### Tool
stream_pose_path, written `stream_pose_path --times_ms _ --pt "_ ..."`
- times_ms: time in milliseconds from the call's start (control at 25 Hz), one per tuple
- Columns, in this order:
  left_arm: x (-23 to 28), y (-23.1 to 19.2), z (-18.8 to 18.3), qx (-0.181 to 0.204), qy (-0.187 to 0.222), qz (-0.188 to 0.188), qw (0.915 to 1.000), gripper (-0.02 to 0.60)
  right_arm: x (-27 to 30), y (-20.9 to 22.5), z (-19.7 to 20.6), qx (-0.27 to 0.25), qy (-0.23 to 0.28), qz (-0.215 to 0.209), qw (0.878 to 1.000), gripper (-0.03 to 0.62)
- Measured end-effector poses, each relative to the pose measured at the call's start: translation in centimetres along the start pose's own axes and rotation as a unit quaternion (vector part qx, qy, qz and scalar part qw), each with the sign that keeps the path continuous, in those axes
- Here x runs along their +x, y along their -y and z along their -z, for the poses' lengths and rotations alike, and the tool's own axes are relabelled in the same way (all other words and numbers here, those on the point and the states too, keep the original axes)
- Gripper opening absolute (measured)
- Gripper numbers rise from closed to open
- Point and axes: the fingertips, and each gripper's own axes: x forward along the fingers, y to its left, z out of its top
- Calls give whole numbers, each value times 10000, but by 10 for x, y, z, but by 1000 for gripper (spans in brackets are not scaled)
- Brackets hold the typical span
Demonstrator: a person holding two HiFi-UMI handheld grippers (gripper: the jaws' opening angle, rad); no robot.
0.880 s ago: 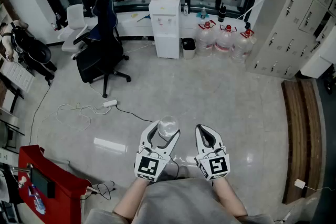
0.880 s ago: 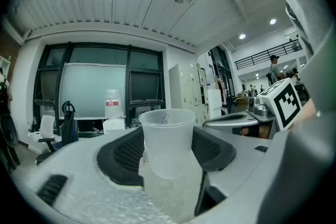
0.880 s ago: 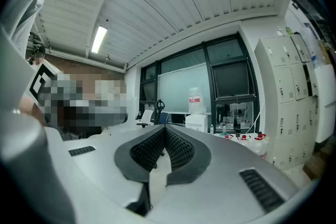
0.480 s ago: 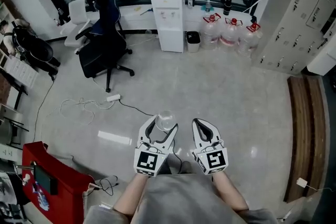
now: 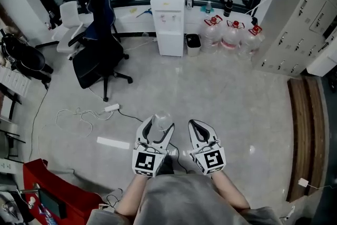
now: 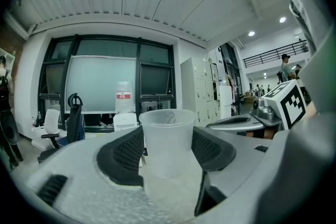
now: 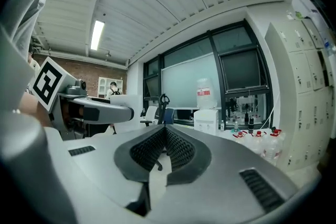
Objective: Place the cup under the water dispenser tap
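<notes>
My left claw (image 5: pixel 156 129) clamped on the clear cup (image 6: pixel 169 136), cup upright between both pads, my right claw (image 5: pixel 196 125) closed together with nothing in it, both held over the floor (image 5: pixel 226 92), water dispenser (image 5: pixel 169 23) well apart ahead.

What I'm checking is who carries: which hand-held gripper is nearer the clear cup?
Left. The left hand-held gripper holds the cup between its jaws; the right hand-held gripper sits beside it, shut and empty, clear of the cup.
</notes>
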Motion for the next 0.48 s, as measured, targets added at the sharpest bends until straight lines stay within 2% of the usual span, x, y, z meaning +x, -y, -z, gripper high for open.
stream_pose_path --times_ms 480 --pt "32 -154 12 -238 -88 189 9995 274 156 -36 -8 -45 -294 85 9995 11"
